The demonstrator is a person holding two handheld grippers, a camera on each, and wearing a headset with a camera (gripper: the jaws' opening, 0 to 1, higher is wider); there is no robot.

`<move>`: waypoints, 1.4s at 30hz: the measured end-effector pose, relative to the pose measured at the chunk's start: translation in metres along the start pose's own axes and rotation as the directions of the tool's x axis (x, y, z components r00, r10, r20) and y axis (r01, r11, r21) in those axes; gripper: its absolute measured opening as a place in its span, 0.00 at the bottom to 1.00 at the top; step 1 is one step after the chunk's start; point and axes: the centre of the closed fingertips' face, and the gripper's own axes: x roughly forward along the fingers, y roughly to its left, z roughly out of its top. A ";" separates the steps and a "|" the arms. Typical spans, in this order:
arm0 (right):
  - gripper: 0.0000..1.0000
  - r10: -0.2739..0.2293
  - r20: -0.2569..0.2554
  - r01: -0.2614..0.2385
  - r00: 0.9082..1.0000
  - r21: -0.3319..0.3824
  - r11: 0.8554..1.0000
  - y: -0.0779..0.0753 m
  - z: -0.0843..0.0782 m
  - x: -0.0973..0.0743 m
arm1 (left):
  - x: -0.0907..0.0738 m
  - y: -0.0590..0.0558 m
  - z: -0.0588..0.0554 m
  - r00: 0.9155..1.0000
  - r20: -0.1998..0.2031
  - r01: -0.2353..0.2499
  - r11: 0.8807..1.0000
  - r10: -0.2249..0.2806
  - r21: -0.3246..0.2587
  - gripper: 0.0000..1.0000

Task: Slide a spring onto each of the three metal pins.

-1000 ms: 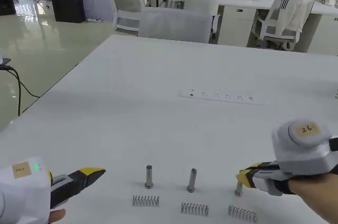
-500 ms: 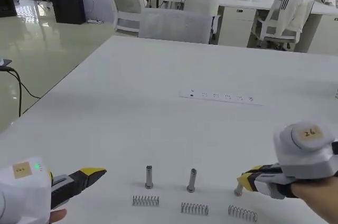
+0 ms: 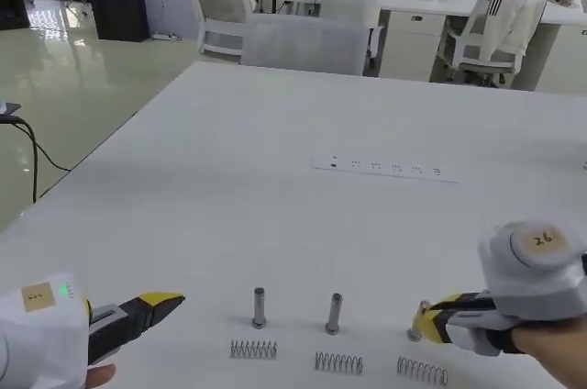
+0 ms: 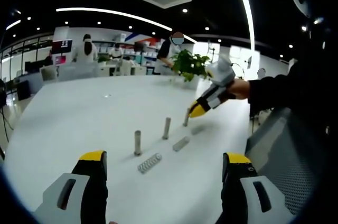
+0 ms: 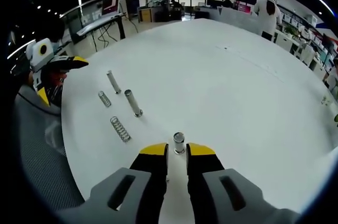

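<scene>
Flanking the end pin [image 5: 179, 140], a short upright steel cylinder, the right hand-held gripper [image 3: 427, 319] has its yellow-tipped jaws narrowed to a slit, contact not discernible, with the hand low over the white bench [image 3: 275, 178]. Well clear of that pin, past the middle pin [image 3: 334, 313] and far pin [image 3: 259, 306], the left hand-held gripper [image 4: 165, 156] is spread wide, empty. Three coiled wire springs [image 3: 338, 362] lie flat beside the pins, none threaded.

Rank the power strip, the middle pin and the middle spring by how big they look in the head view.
1. power strip, clearly longest despite lying farther off.
2. middle spring and middle pin: about alike, not ranked.
</scene>
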 end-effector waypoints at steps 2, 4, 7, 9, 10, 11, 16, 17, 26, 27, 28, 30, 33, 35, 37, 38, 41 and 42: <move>0.12 0.009 -0.005 -0.009 1.000 -0.005 1.000 0.002 -0.004 -0.002 | 0.000 0.000 0.000 1.000 0.001 0.001 1.000 -0.001 0.000 0.87; 0.13 0.027 -0.016 -0.027 0.999 -0.017 0.999 0.007 -0.009 -0.004 | 0.000 0.000 0.000 1.000 0.001 0.001 1.000 -0.001 0.000 0.87; 0.14 0.048 -0.035 -0.049 0.998 -0.039 0.998 0.013 -0.017 -0.006 | 0.001 -0.001 0.000 1.000 0.001 0.004 1.000 -0.004 0.001 0.87; 0.15 0.058 -0.044 -0.060 0.997 -0.047 0.997 0.015 -0.020 -0.006 | 0.001 -0.002 0.000 1.000 0.000 0.006 1.000 -0.006 0.001 0.87; 0.15 0.068 -0.052 -0.071 0.996 -0.056 0.996 0.018 -0.023 -0.006 | 0.001 -0.002 0.000 1.000 0.000 0.007 1.000 -0.007 0.001 0.87; 0.15 0.073 -0.057 -0.077 0.996 -0.060 0.995 0.019 -0.024 -0.006 | 0.001 -0.002 0.001 1.000 0.000 0.008 1.000 -0.008 0.001 0.87; 0.15 0.093 -0.103 -0.103 0.990 -0.104 0.989 0.026 -0.034 -0.005 | 0.001 -0.002 0.001 1.000 -0.001 0.010 1.000 -0.010 0.001 0.87; 0.15 0.091 -0.108 -0.103 0.990 -0.113 0.988 0.026 -0.035 -0.004 | 0.001 -0.002 0.001 1.000 -0.001 0.010 1.000 -0.010 0.002 0.87; 0.15 0.087 -0.170 -0.118 0.982 -0.179 0.977 0.029 -0.046 0.001 | 0.001 -0.002 0.000 1.000 -0.001 0.011 1.000 -0.011 0.000 0.86; 0.14 0.086 -0.177 -0.119 0.980 -0.186 0.975 0.029 -0.047 0.001 | 0.001 -0.002 0.000 1.000 0.000 0.011 1.000 -0.011 0.000 0.86; 0.14 0.084 -0.182 -0.119 0.980 -0.192 0.974 0.029 -0.048 0.001 | 0.001 -0.002 0.000 1.000 0.000 0.012 1.000 -0.012 -0.001 0.86; 0.13 0.076 -0.192 -0.116 0.978 -0.209 0.971 0.028 -0.050 0.002 | 0.001 -0.002 0.000 1.000 -0.001 0.012 1.000 -0.012 0.000 0.86; 0.13 0.076 -0.198 -0.119 0.977 -0.217 0.969 0.028 -0.050 0.002 | 0.001 -0.002 0.000 1.000 -0.001 0.014 1.000 -0.014 -0.001 0.86; 0.12 0.077 -0.202 -0.122 0.976 -0.219 0.968 0.028 -0.051 0.003 | 0.001 -0.002 -0.001 1.000 -0.002 0.014 1.000 -0.014 -0.001 0.86; 0.12 0.073 -0.213 -0.122 0.974 -0.228 0.966 0.028 -0.053 0.003 | 0.001 -0.002 -0.002 1.000 -0.002 0.014 1.000 -0.014 -0.001 0.86; 0.11 0.075 -0.210 -0.123 0.975 -0.227 0.966 0.028 -0.053 0.003 | 0.001 -0.002 -0.002 1.000 -0.002 0.014 1.000 -0.014 -0.002 0.86; 0.10 0.073 -0.214 -0.124 0.974 -0.237 0.963 0.028 -0.053 0.003 | 0.000 -0.002 -0.002 1.000 -0.001 0.014 1.000 -0.014 -0.003 0.85; 0.10 0.075 -0.219 -0.129 0.973 -0.242 0.962 0.029 -0.054 0.003 | 0.000 -0.002 -0.002 1.000 -0.002 0.015 1.000 -0.015 -0.003 0.85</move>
